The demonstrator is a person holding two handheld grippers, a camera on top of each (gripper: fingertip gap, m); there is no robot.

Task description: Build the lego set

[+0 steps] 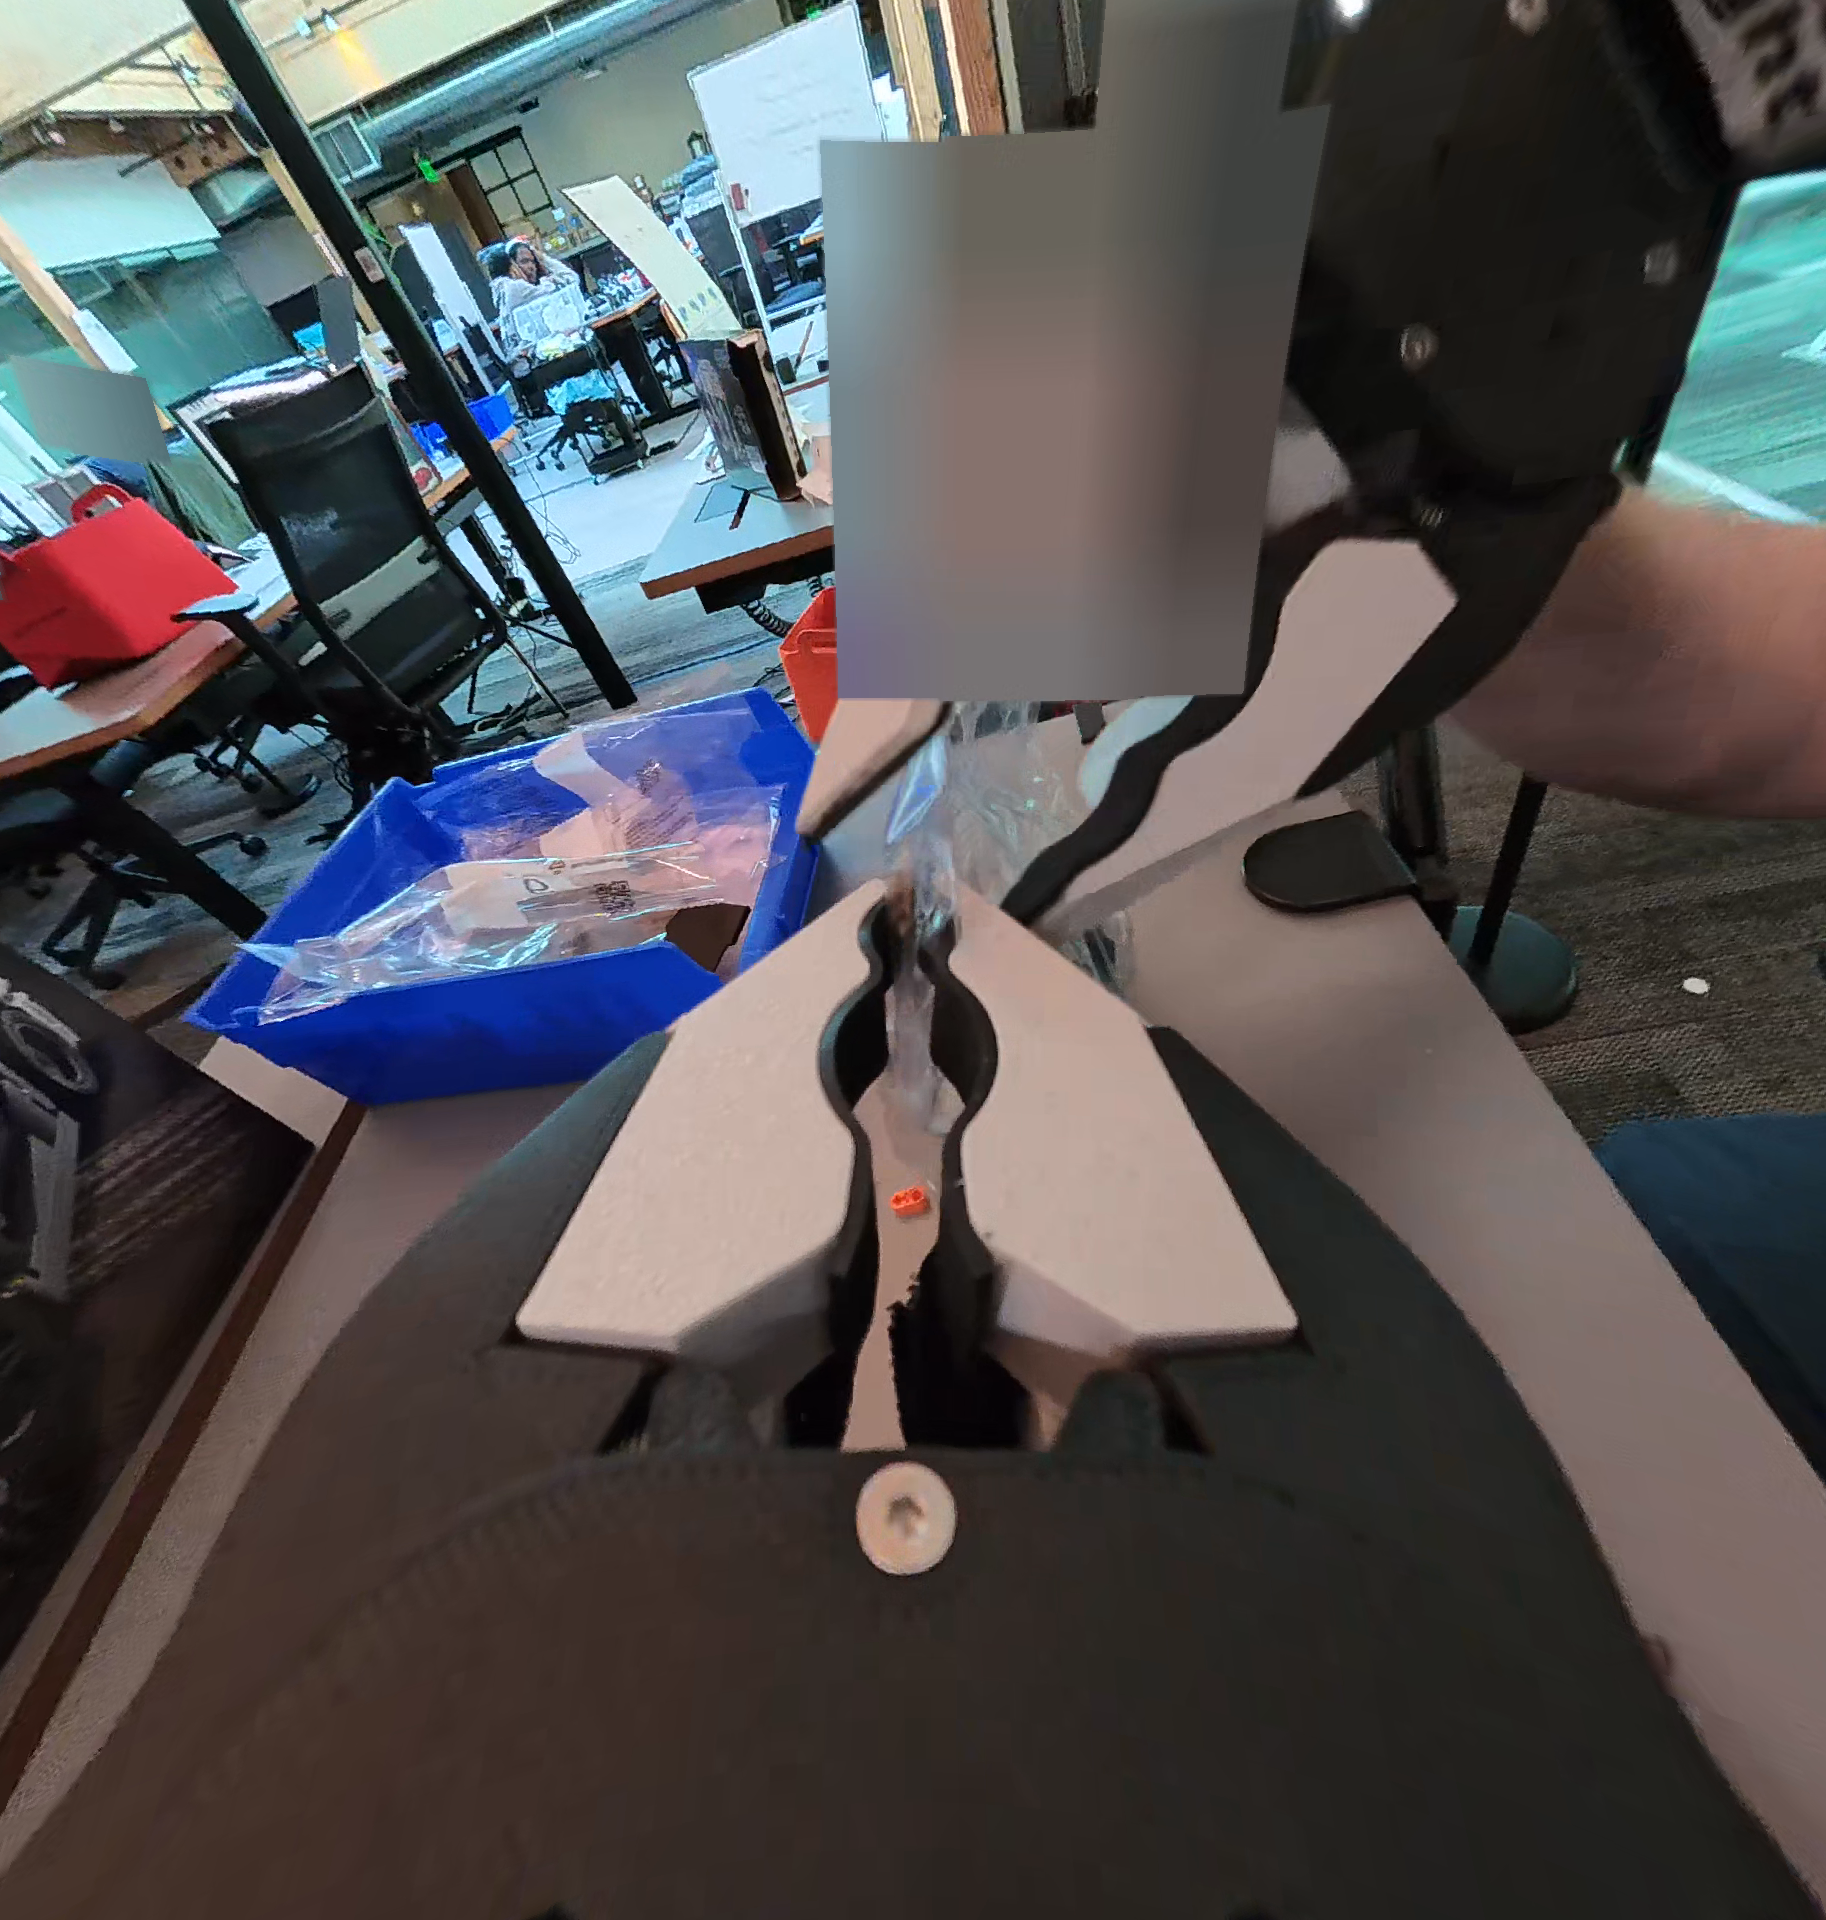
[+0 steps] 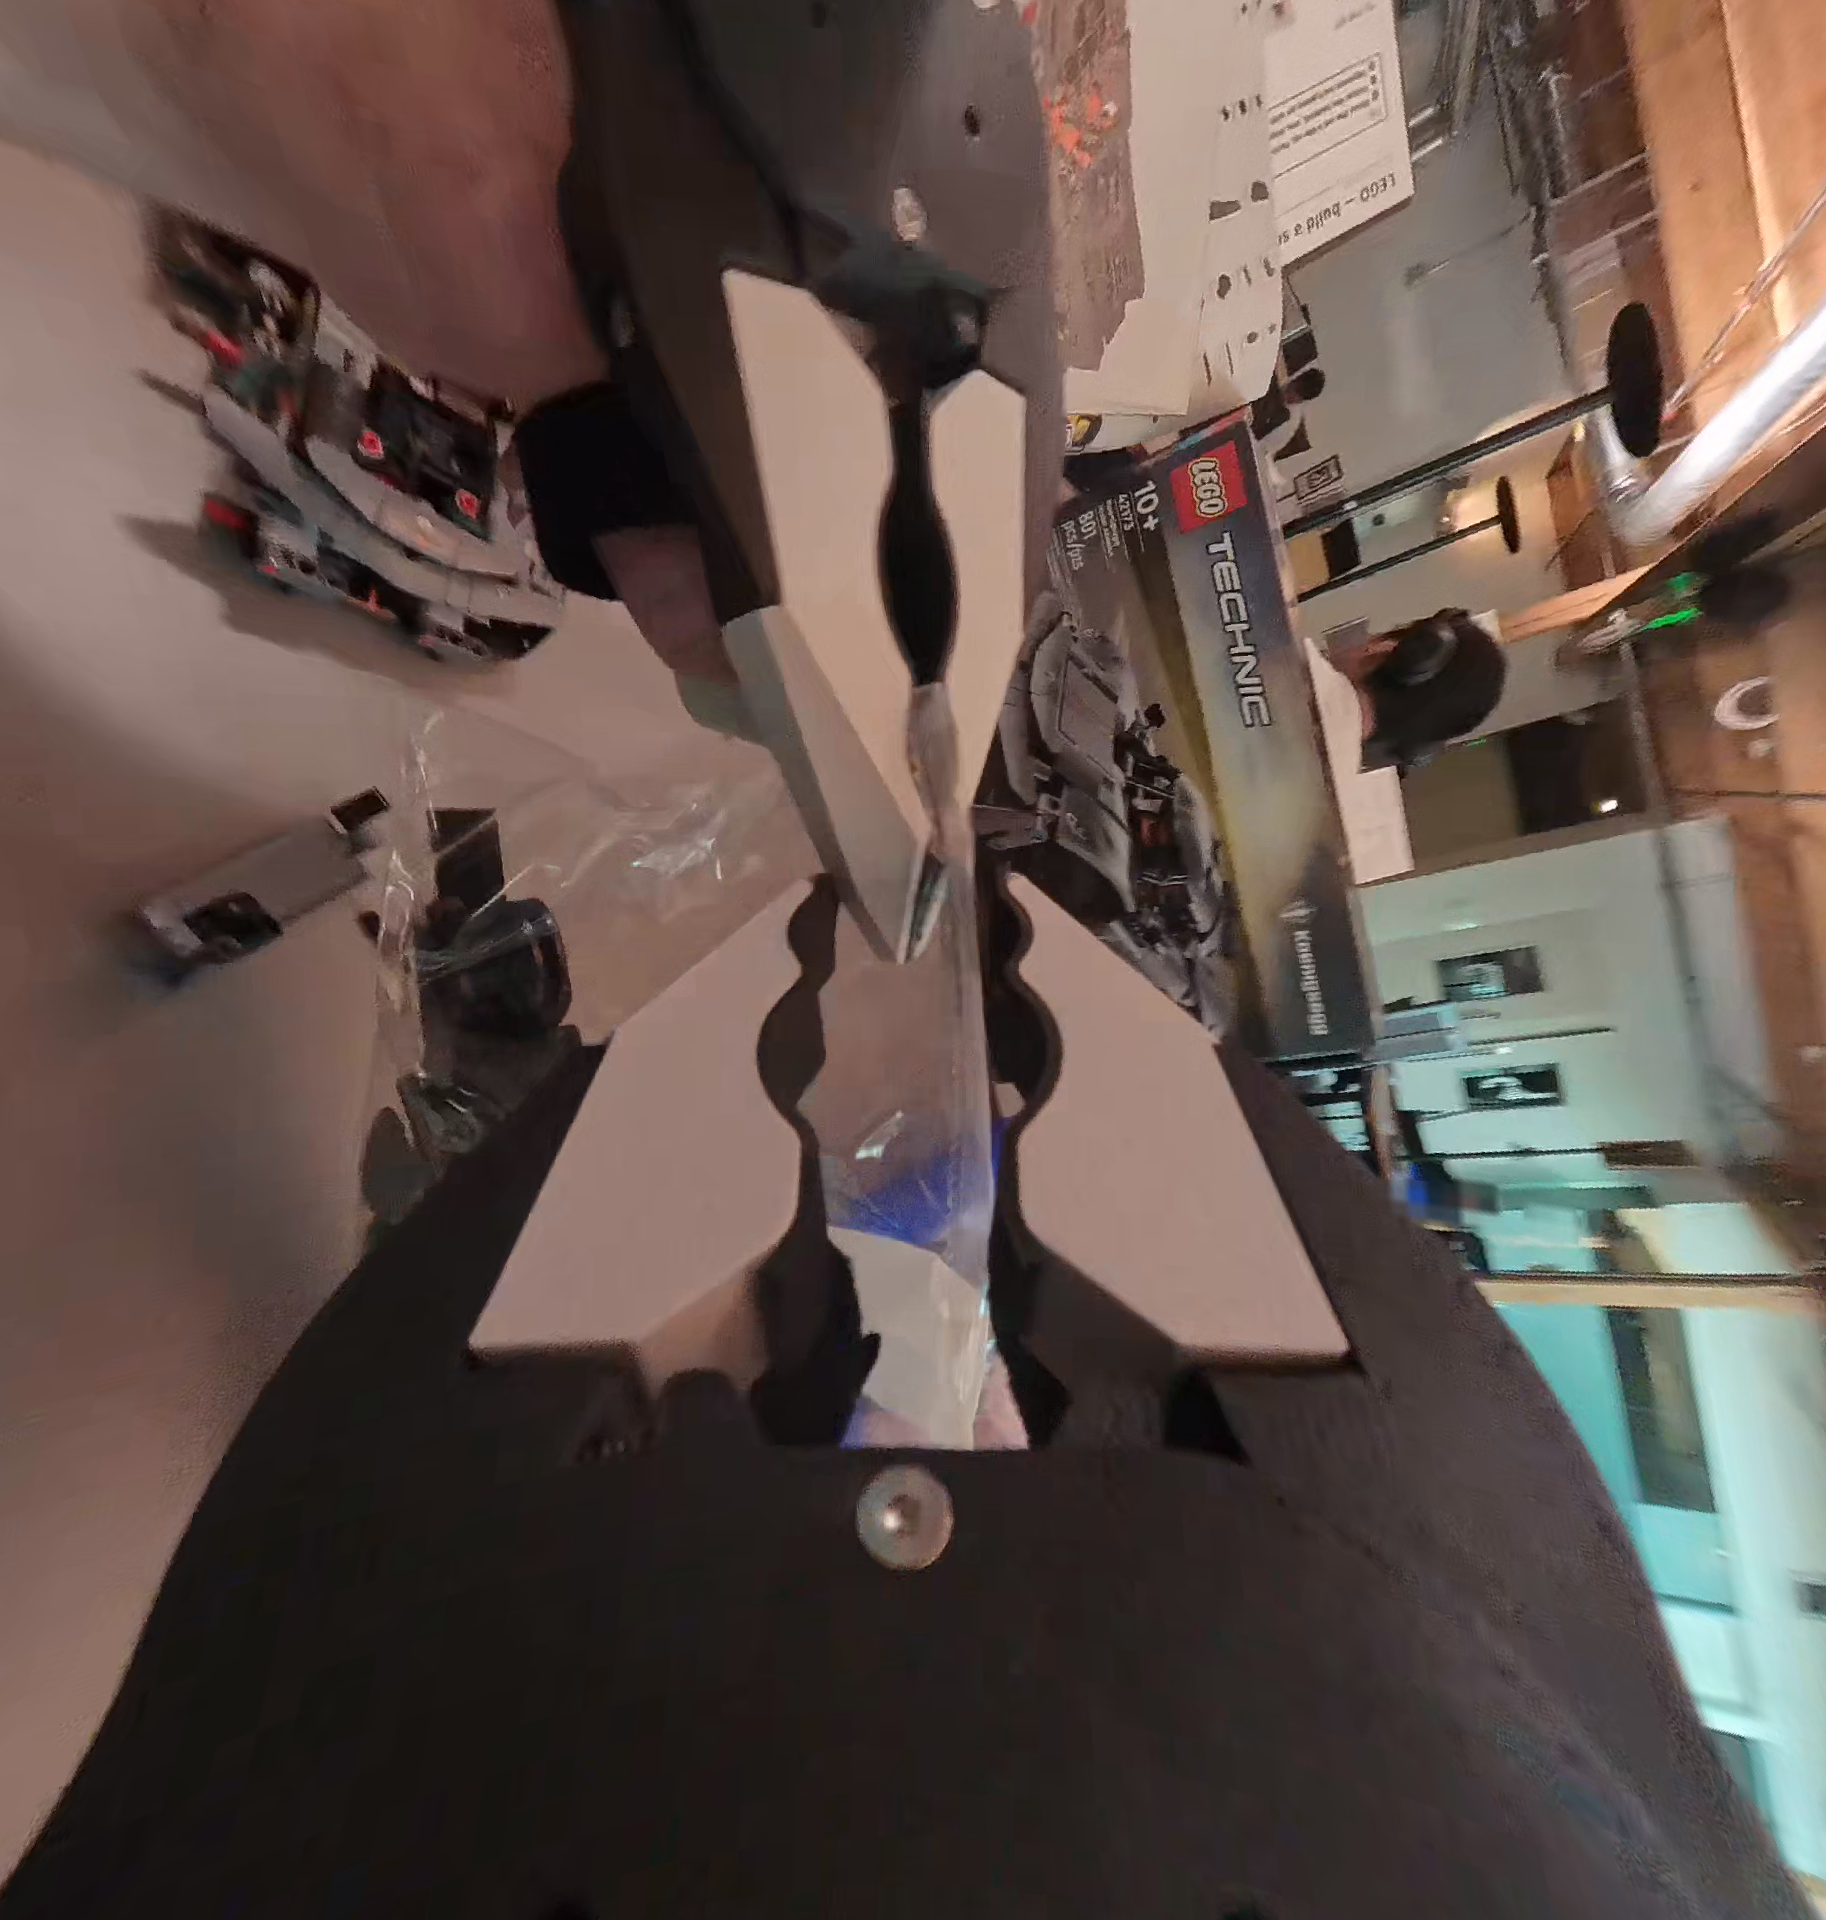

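Observation:
My left gripper (image 1: 914, 925) is shut on a clear plastic bag (image 1: 956, 800) and holds it above the grey table (image 1: 1252, 1039). The bag also runs back between the right fingers in the right wrist view (image 2: 919, 1164). My right gripper (image 2: 909, 904) is open, its two fingers either side of the bag and of the left gripper's tips (image 2: 930, 862). In the left wrist view the right gripper (image 1: 919, 831) comes in from the upper right. A small orange brick (image 1: 911, 1200) lies on the table under my left fingers.
A blue bin (image 1: 493, 1029) holding empty plastic bags stands at the table's far left. The lego box (image 2: 1231, 727) lies beyond the grippers. A partly built grey model (image 2: 369, 468), a loose grey piece (image 2: 254, 883) and a bag of dark parts (image 2: 483, 966) lie on the table.

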